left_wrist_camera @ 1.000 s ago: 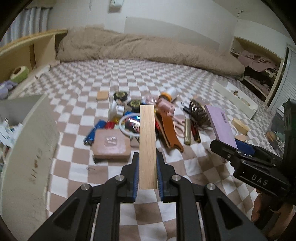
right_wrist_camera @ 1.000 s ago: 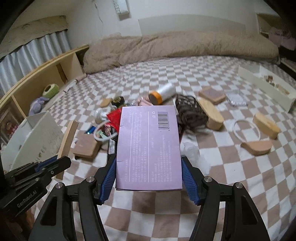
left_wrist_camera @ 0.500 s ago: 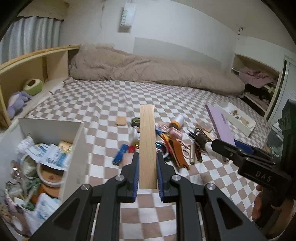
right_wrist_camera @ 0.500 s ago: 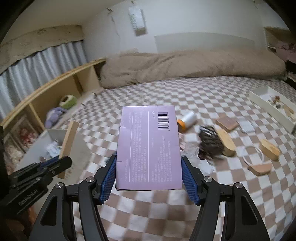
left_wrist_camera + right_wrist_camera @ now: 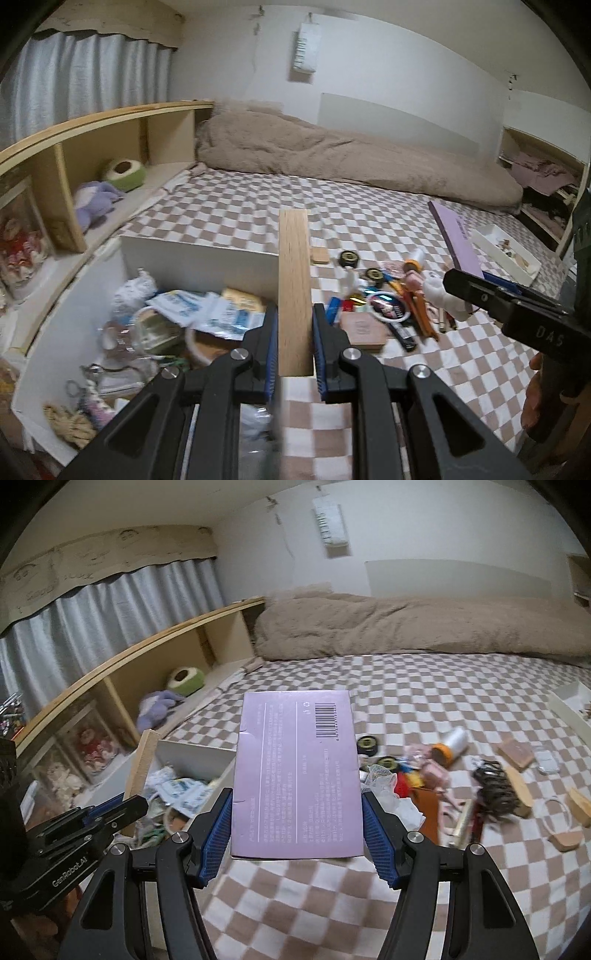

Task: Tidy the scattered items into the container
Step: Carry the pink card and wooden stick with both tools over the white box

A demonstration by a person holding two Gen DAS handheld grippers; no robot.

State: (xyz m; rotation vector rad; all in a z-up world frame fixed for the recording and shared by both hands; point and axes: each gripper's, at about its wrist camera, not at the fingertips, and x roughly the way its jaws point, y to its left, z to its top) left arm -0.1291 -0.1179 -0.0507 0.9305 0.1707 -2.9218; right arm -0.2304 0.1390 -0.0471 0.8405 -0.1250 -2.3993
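Checkered bedspread [image 5: 369, 206], white container [image 5: 199, 254] partly filled. Left gripper [image 5: 294, 345] pinching wooden slat [image 5: 293, 288], right gripper [image 5: 297, 832] clamping purple box [image 5: 295, 768] — unplaced; clutter pile [image 5: 388, 299] remaining.

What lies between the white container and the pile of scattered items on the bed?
In the right wrist view, only bare checkered bedsheet shows between the white container and the scattered pile, partly behind the held purple box.

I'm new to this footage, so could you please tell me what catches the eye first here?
The left hand-held gripper clamps a wooden slat upright in the middle of its view, and the right hand-held gripper holds a flat purple box. Left of both sits a white container crammed with clutter, on the checkered bedspread.
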